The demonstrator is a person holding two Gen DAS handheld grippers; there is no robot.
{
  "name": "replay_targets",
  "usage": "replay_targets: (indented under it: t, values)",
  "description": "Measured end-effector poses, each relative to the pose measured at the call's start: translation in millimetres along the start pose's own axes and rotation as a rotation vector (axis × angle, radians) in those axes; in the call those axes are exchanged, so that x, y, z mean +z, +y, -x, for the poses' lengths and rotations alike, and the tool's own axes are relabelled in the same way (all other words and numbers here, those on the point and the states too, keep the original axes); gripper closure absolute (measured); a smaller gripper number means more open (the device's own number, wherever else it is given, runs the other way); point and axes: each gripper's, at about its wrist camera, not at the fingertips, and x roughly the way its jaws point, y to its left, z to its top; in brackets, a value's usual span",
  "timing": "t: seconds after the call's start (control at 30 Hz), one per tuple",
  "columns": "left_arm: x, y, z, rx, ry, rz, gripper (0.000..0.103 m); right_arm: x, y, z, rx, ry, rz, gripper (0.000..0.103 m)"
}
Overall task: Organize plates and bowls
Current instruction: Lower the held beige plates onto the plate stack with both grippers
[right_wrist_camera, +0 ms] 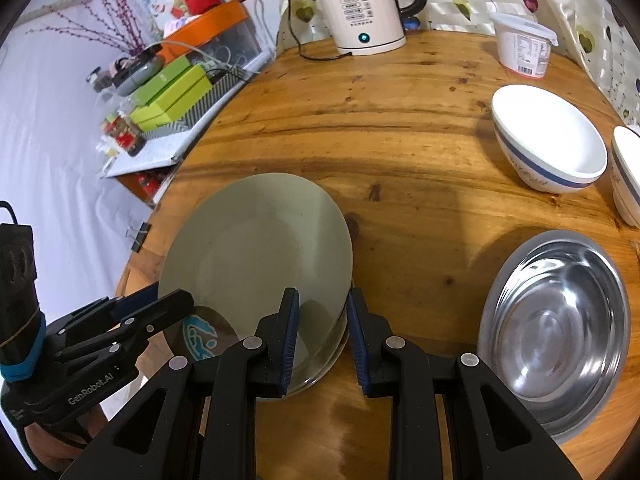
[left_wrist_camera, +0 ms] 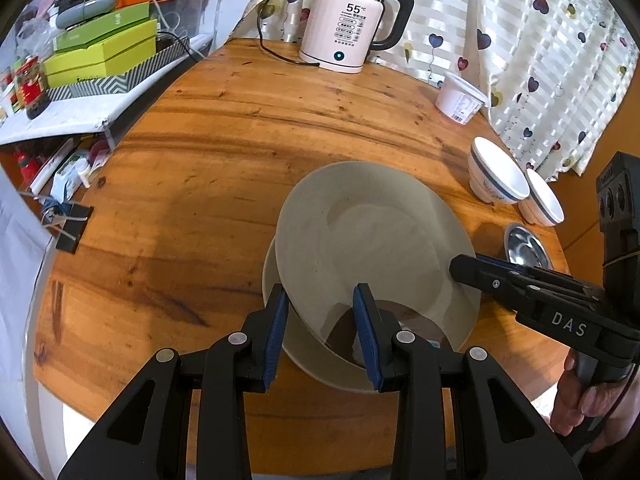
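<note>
Left tool (left_wrist_camera: 320, 328): jaws spread wide at the near rim of the upper plate; the rim passes between the blue pads (left_wrist_camera: 276, 336) with a gap at each side, gripping nothing. In the right wrist view it enters from the lower left (right_wrist_camera: 160, 304), its tips at the plate's left edge.
Right tool (right_wrist_camera: 322, 340): jaws parted, one pad on each side of the plates' right-hand rim, with a gap on the outer side; whether the inner pad touches cannot be told. In the left wrist view its tip (left_wrist_camera: 464, 266) sits at the plate's right edge.
Upper plate (left_wrist_camera: 360, 236): pale grey-green, tilted, its near edge raised above the lower plate; also seen from the right wrist (right_wrist_camera: 256, 248).
Lower plate (left_wrist_camera: 324, 364): same colour, lying under the upper one near the front edge of the bench, with a blue-green mark visible inside it (right_wrist_camera: 200, 338).
Steel bowl (right_wrist_camera: 556, 332): shiny, upright, just beside the plates on their right.
Banded bowls: one white bowl with a blue stripe (right_wrist_camera: 548, 140) and a second (right_wrist_camera: 626, 176) just beside it, farther back on the right side.
Bench (left_wrist_camera: 224, 152): round, wooden.
Kettle (left_wrist_camera: 348, 20): pink-white, display reading 55, at the far edge.
White tub (left_wrist_camera: 460, 98): lidded, at the far right near the curtain (left_wrist_camera: 540, 60).
</note>
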Motion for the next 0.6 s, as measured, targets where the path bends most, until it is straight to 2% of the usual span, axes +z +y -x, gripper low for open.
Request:
replay_targets:
  t: [0.6]
  values:
    - [-15,5,-5,0.017,0.019,0.015,0.068,-9,7,-10,-0.023,0.027,0.045,0.079]
